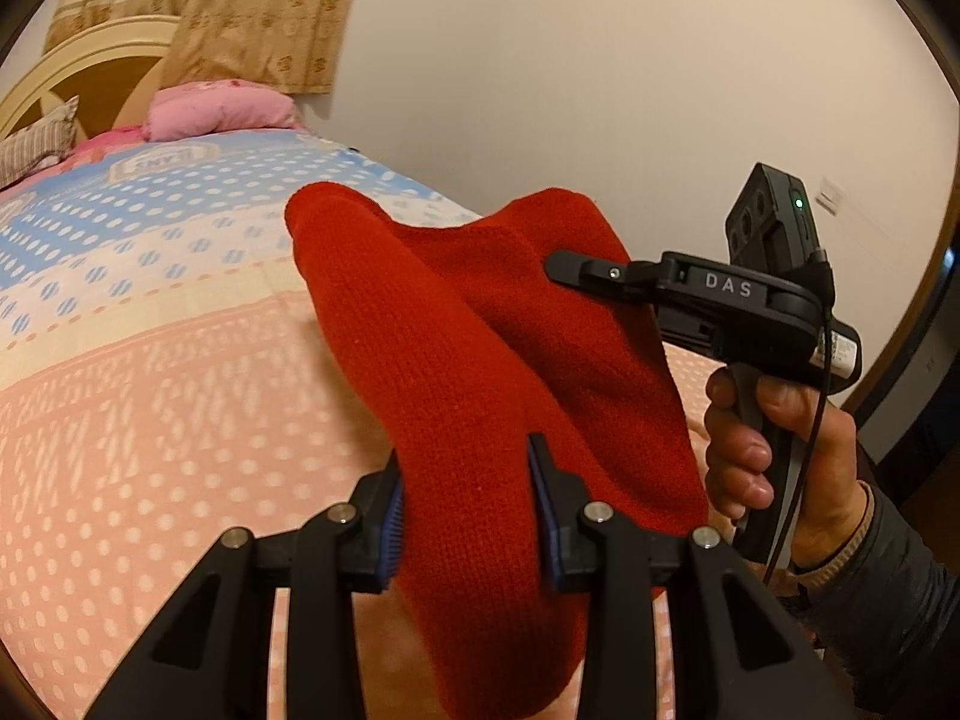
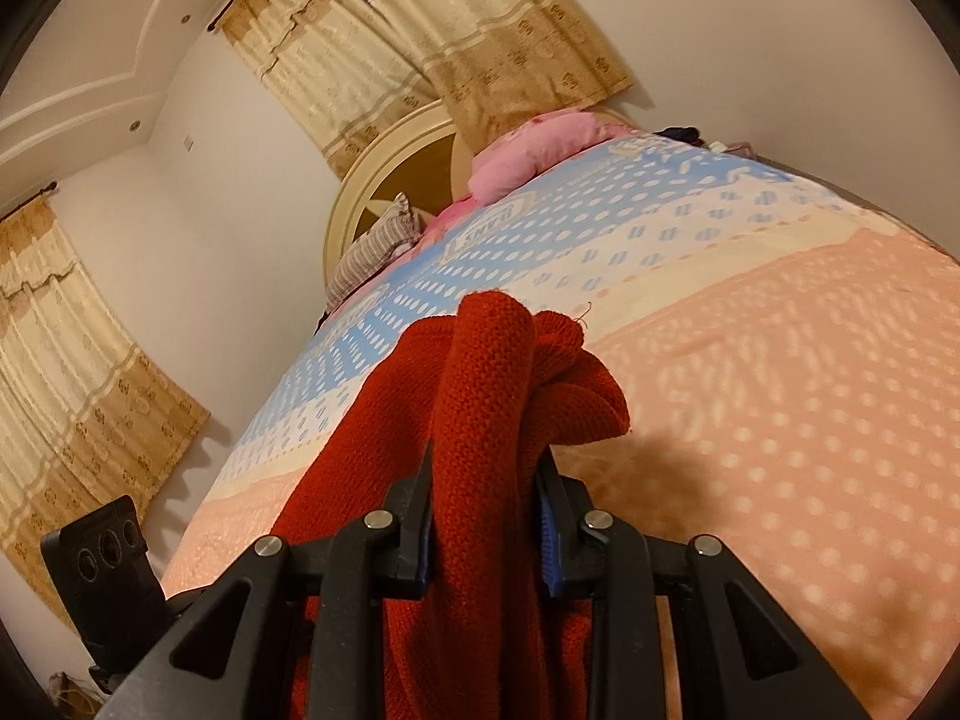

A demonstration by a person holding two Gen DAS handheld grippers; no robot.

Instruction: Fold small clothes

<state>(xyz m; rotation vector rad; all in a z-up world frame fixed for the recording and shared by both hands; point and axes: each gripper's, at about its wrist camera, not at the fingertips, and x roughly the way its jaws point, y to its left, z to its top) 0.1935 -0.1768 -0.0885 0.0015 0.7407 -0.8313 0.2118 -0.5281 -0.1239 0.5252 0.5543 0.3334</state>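
A red knitted garment (image 1: 480, 360) hangs in the air above the bed, held between both grippers. My left gripper (image 1: 468, 510) is shut on its near edge, blue pads pressed on the knit. In the left wrist view my right gripper (image 1: 576, 267) comes in from the right, gripped by a hand, and pinches the garment's far edge. In the right wrist view my right gripper (image 2: 486, 516) is shut on a bunched fold of the same red garment (image 2: 480, 396), which drapes down to the left.
The bed (image 1: 150, 390) has a dotted cover in pink, cream and blue bands. A pink pillow (image 1: 222, 108) and a striped pillow (image 2: 372, 252) lie by the round headboard (image 2: 384, 168). Beige curtains (image 2: 78, 360) and a plain wall stand behind.
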